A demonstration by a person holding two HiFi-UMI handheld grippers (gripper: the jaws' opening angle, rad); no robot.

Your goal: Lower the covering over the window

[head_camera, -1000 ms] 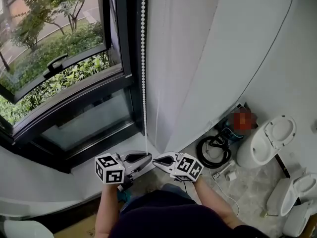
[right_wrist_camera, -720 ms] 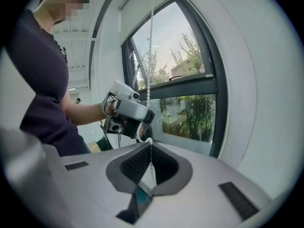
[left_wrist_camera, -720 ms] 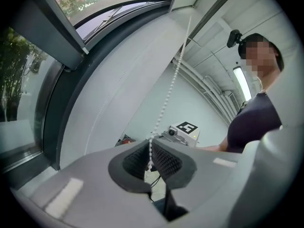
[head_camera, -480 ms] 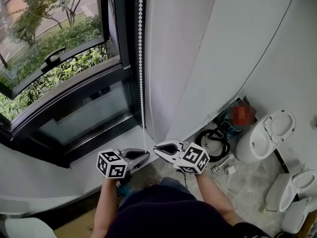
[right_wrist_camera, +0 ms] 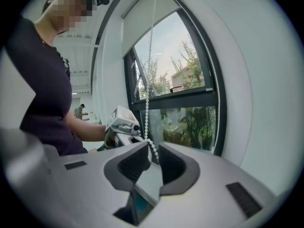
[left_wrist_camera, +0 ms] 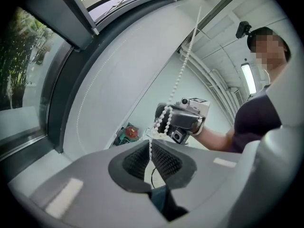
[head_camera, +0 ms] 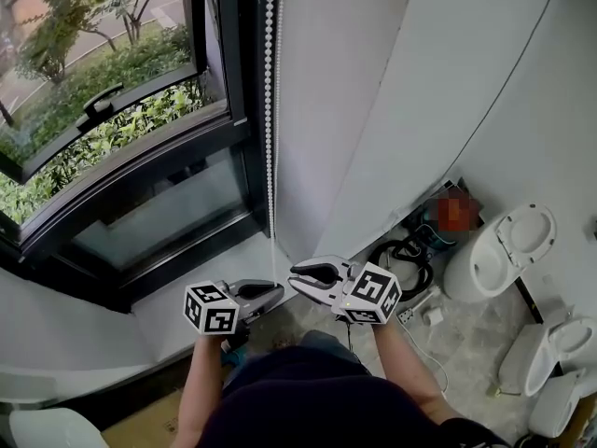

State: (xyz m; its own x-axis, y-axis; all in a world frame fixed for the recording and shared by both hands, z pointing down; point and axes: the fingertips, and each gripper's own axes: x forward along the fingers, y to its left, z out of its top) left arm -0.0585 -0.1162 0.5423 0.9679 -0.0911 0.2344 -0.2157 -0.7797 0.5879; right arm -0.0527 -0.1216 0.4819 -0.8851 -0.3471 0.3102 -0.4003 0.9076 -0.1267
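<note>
A white bead chain (head_camera: 270, 110) hangs down the right side of the dark-framed window (head_camera: 121, 157). In the right gripper view a white blind (right_wrist_camera: 142, 23) covers only the top of the glass. My left gripper (head_camera: 278, 293) is shut on the bead chain (left_wrist_camera: 183, 70), which runs up from between its pads (left_wrist_camera: 161, 158). My right gripper (head_camera: 297, 277) sits just above and to the right of the left one. Its jaws have just been opening and now stand apart, with the bead chain (right_wrist_camera: 148, 94) hanging loose in the gap, so that gripper (right_wrist_camera: 152, 152) holds nothing.
A white sill (head_camera: 205, 283) lies under the window, and a tilted sash with a handle (head_camera: 98, 110) opens outward. On the floor at the right are a black cable coil (head_camera: 401, 259), a power strip (head_camera: 410, 314) and white toilets (head_camera: 499, 259). A white wall (head_camera: 420, 91) rises beside the chain.
The right gripper has risen along the chain and its jaws have parted. The left gripper has sunk a little with the chain still pinched.
</note>
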